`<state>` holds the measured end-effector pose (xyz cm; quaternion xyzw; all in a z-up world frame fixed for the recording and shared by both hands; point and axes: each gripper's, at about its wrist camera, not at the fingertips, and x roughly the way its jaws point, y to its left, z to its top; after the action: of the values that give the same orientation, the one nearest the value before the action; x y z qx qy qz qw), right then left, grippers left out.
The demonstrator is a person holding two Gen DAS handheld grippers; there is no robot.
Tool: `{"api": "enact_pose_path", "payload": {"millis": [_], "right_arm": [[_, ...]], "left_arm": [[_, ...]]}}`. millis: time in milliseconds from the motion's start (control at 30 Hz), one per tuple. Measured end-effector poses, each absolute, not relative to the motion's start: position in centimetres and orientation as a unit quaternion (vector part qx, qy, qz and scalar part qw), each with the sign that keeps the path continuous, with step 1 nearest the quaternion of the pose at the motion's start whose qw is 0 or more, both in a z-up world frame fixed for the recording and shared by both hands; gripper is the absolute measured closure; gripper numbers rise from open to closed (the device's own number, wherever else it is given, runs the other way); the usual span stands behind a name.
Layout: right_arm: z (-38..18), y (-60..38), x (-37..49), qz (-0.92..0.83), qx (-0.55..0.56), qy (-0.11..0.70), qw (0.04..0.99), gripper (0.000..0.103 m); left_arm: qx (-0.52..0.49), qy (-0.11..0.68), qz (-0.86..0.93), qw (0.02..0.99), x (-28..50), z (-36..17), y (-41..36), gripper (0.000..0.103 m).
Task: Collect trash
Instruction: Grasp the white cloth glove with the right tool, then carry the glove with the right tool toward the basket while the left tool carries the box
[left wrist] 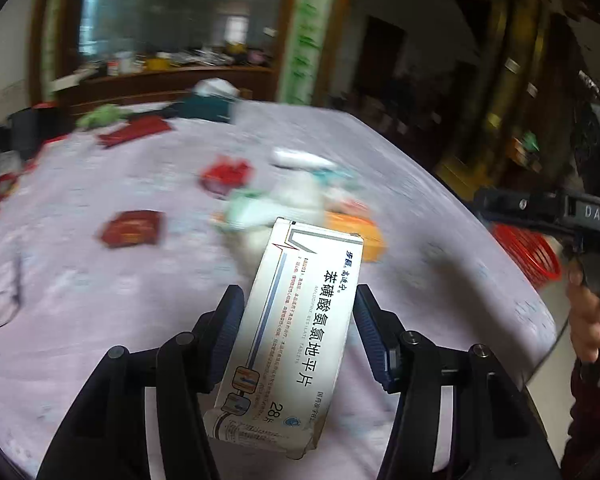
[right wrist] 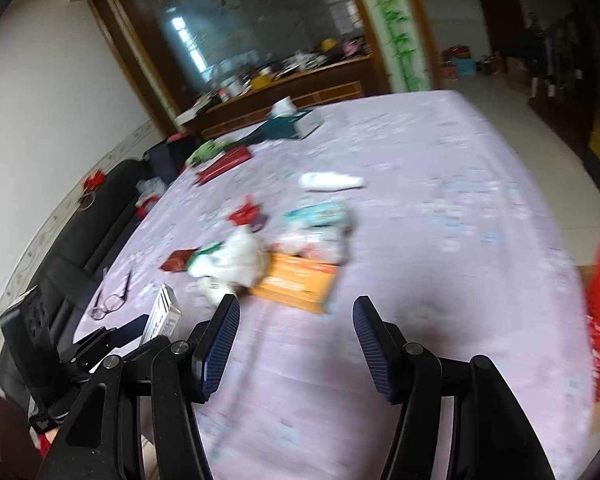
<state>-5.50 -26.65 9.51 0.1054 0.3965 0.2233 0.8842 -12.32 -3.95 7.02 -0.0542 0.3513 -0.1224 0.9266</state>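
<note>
The left hand-held gripper [left wrist: 298, 330] pinches the white medicine box [left wrist: 292, 332] off-centre, the right hand-held gripper [right wrist: 296, 338] gapes empty, so the box may twist loose before the red basket [left wrist: 528, 254] at right.

A lilac-clothed table [right wrist: 440, 208] fills the room's middle. Behind it a dark wooden sideboard [right wrist: 300, 80] carries a big mirror [right wrist: 260, 20] reflecting a bright window. White wall [right wrist: 52, 92] left, pale tiled floor [right wrist: 512, 120] right.
</note>
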Motion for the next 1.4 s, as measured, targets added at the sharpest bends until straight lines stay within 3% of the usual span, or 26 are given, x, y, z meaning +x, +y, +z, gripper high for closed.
{"api": "enact_pose_path", "payload": {"millis": [400,467,600,967,1400], "right_arm": [[5.1,-16.8,2.2,0.205,0.075,0.448,0.867,0.042],[4.1,-16.3,2.7,0.22,0.078,0.46,0.857,0.068],[4.5,-16.8,1.3,0.221,0.071,0.444,0.865,0.084],[8.7,-24.4,-7.3,0.204,0.112,0.348,0.908,0.087],[9.1,-34.3,-11.6,0.132,0.153,0.327,0.923,0.086]], "left_arm": [[-0.086,0.324,-0.054,0.941,-13.0,6.9,1.1,0.048],[-0.084,0.322,-0.05,0.942,-13.3,6.8,1.0,0.048],[-0.076,0.319,-0.048,0.943,-13.5,6.8,0.5,0.048],[-0.054,0.31,-0.089,0.945,-13.5,7.4,-3.8,0.048],[-0.027,0.314,-0.13,0.94,-12.8,8.2,-9.2,0.048]]}}
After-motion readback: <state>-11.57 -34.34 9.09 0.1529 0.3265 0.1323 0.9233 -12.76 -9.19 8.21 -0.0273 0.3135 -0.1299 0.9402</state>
